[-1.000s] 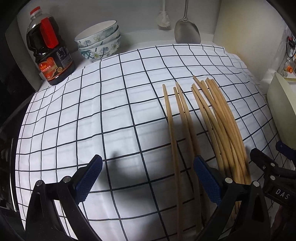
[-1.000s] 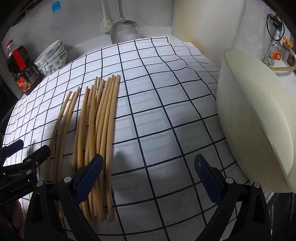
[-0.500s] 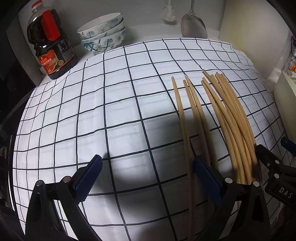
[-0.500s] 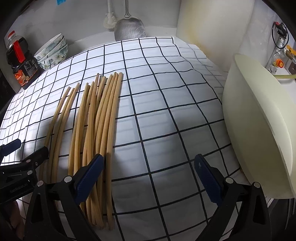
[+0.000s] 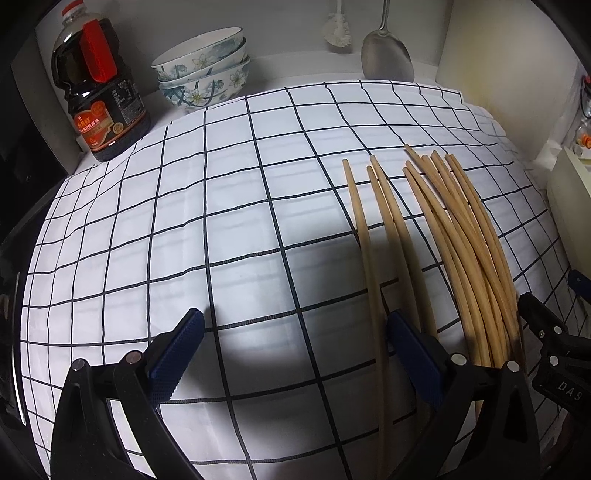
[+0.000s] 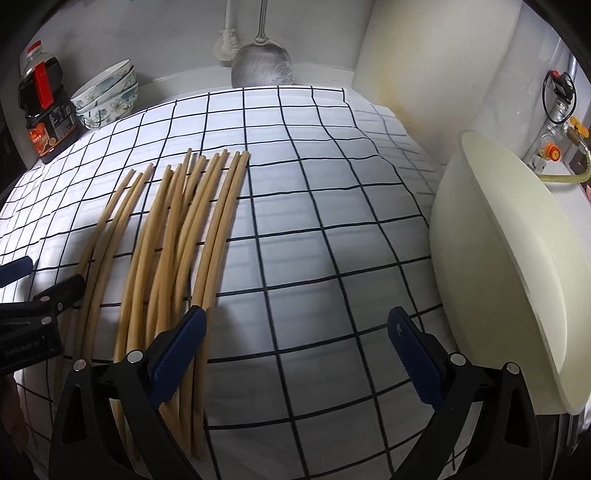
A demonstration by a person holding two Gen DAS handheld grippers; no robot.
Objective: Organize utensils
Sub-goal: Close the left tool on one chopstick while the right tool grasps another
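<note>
The chopsticks (image 5: 461, 258) are spread lengthwise on the checked cloth (image 5: 221, 240), three lying slightly apart toward the cloth's middle and the rest bunched nearer its right edge, their near ends reaching the front edge. The left gripper (image 5: 293, 354) is held with its jaws wide apart and nothing between them, its right finger over the loose chopsticks. The right gripper (image 6: 295, 345) is likewise spread and empty, its left finger above the bundle (image 6: 177, 240). Most of the cloth's left half and the strip right of the bundle are left bare. A cream bowl (image 6: 517, 277) at the cloth's right edge is seen fully only in the right view. Behind the far edge, a bottle (image 5: 98, 85), stacked bowls (image 5: 203, 70), a brush (image 5: 338, 29) and a spatula (image 5: 386, 59) are set against the wall.
</note>
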